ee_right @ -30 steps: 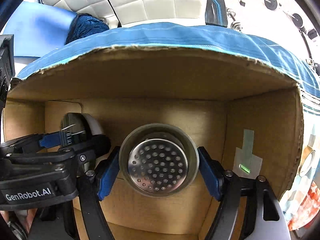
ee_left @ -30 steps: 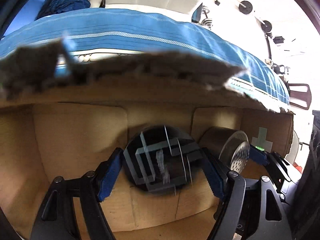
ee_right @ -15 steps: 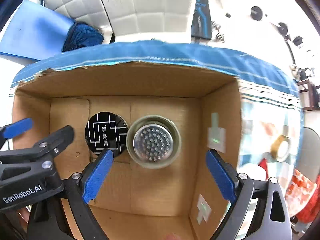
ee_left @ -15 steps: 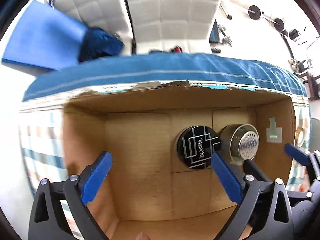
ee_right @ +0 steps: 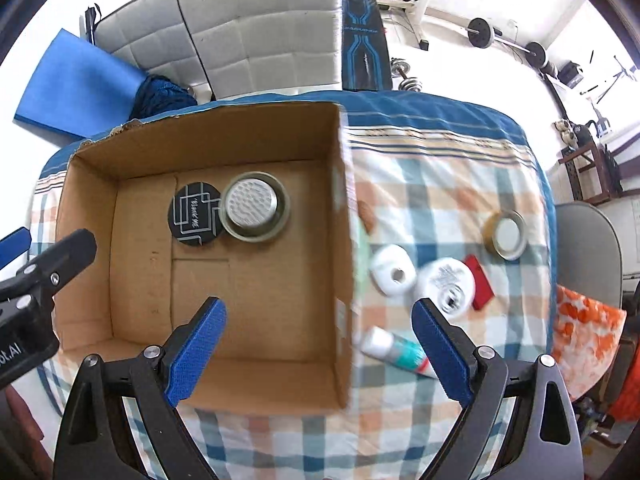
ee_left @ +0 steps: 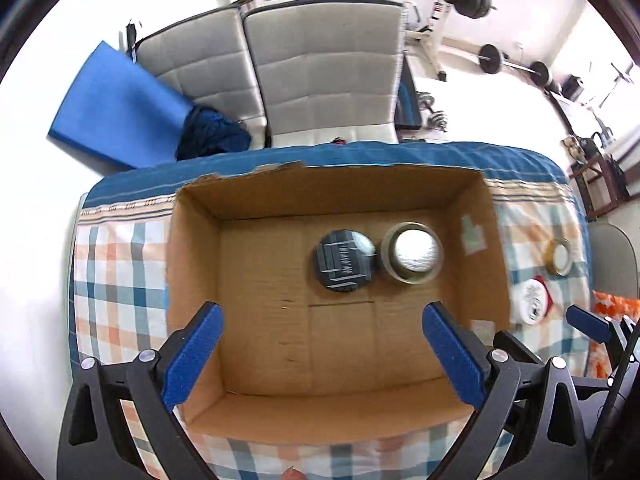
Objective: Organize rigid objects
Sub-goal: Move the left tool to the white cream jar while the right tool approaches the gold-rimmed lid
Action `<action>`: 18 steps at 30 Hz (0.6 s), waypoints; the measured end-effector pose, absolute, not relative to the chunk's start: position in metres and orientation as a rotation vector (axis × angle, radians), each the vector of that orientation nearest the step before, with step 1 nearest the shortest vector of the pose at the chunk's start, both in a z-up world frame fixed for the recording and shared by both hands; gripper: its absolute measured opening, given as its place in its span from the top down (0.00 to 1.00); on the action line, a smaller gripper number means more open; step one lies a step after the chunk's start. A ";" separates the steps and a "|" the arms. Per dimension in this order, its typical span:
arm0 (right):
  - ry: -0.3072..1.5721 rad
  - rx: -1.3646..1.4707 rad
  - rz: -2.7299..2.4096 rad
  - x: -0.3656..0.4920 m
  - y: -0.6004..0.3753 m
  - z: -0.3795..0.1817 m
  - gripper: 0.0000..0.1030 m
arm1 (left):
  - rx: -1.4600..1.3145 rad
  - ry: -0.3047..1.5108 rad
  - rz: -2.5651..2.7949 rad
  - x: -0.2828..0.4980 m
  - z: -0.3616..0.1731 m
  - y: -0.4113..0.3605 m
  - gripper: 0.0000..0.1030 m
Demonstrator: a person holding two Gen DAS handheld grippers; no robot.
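Note:
An open cardboard box stands on a checked cloth. On its floor lie a black round tin and a steel strainer cup, touching side by side. My left gripper is open and empty, high above the box. My right gripper is open and empty, above the box's right wall. Its fingers also show at the right of the left wrist view.
On the cloth right of the box lie a tape roll, a white round case, a white lid beside a red block, and a tube. Grey cushions and gym weights stand behind.
Both grippers let go of the tin and the strainer cup inside the box, opened wide and rose back out of it. The right one has drifted right.

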State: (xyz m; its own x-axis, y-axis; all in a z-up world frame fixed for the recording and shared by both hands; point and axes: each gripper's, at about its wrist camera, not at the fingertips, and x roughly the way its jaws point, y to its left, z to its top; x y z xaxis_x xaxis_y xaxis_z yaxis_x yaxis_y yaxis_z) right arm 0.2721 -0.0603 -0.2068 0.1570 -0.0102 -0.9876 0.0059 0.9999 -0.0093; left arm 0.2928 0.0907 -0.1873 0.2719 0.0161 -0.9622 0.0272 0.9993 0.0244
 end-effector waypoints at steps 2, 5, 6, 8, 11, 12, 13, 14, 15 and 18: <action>1.403 0.008 -0.024 0.264 -0.078 -0.201 0.07 | 0.068 1.279 -0.021 0.287 -0.180 0.072 0.01; 1.392 0.033 -0.046 0.258 -0.112 -0.193 0.07 | 0.104 1.267 -0.046 0.283 -0.174 0.039 0.01; 1.393 0.038 -0.054 0.257 -0.124 -0.191 0.07 | 0.113 1.267 -0.054 0.282 -0.174 0.026 0.01; 1.392 0.047 -0.074 0.255 -0.154 -0.187 0.07 | 0.132 1.273 -0.070 0.283 -0.175 0.001 0.01; 1.395 0.051 -0.116 0.256 -0.197 -0.188 0.07 | 0.178 1.274 -0.082 0.287 -0.178 -0.035 0.01; 1.400 0.055 -0.125 0.259 -0.210 -0.190 0.07 | 0.196 1.271 -0.075 0.289 -0.179 -0.046 0.01; 1.407 0.055 -0.138 0.261 -0.225 -0.192 0.07 | 0.212 1.269 -0.071 0.291 -0.182 -0.057 0.01; 1.414 0.056 -0.147 0.265 -0.239 -0.196 0.07 | 0.229 1.269 -0.074 0.294 -0.185 -0.070 0.01; 1.420 0.061 -0.150 0.269 -0.251 -0.201 0.07 | 0.250 1.276 -0.077 0.299 -0.191 -0.085 0.01; 1.440 0.060 -0.163 0.281 -0.276 -0.217 0.07 | 0.325 1.291 -0.072 0.309 -0.210 -0.120 0.01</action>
